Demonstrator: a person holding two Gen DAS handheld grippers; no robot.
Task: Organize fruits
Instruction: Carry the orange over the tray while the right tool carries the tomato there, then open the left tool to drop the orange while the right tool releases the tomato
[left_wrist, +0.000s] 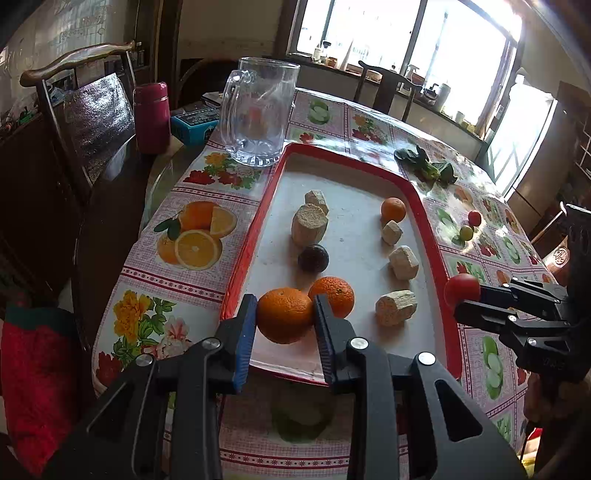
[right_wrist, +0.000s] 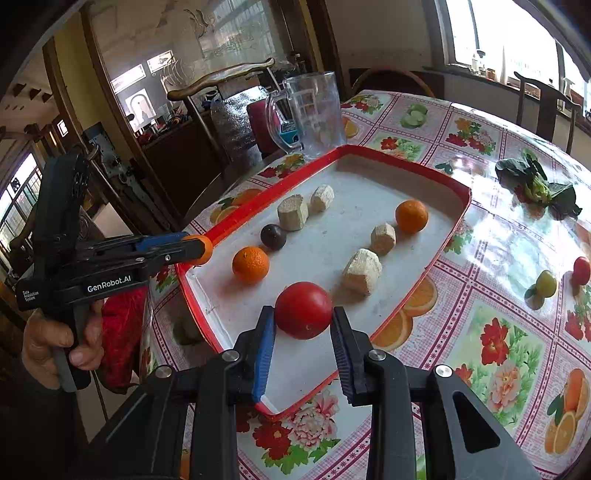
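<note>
A red-rimmed white tray (left_wrist: 251, 236) (right_wrist: 454, 225) lies on the floral tablecloth. My left gripper (left_wrist: 285, 314) (right_wrist: 197, 251) is shut on an orange (left_wrist: 283, 314) over the tray's near left corner. My right gripper (right_wrist: 303, 319) (left_wrist: 461, 295) is shut on a red tomato (right_wrist: 303, 309) (left_wrist: 462, 290), held above the tray's near right edge. In the tray lie two more oranges (left_wrist: 332, 295) (left_wrist: 393, 209), a dark round fruit (left_wrist: 313, 257) and several beige chunks (left_wrist: 309, 223). A small red fruit (left_wrist: 474, 218) (right_wrist: 581, 270) and a green one (left_wrist: 466, 232) (right_wrist: 546, 283) lie on the cloth right of the tray.
A glass mug (left_wrist: 258, 110) (right_wrist: 314, 114) stands at the tray's far left corner. A maroon flask (left_wrist: 151, 116) and a blue box (left_wrist: 194, 125) stand behind it. Leafy greens (left_wrist: 428, 164) (right_wrist: 535, 184) lie beyond the tray on the right. Chairs surround the table.
</note>
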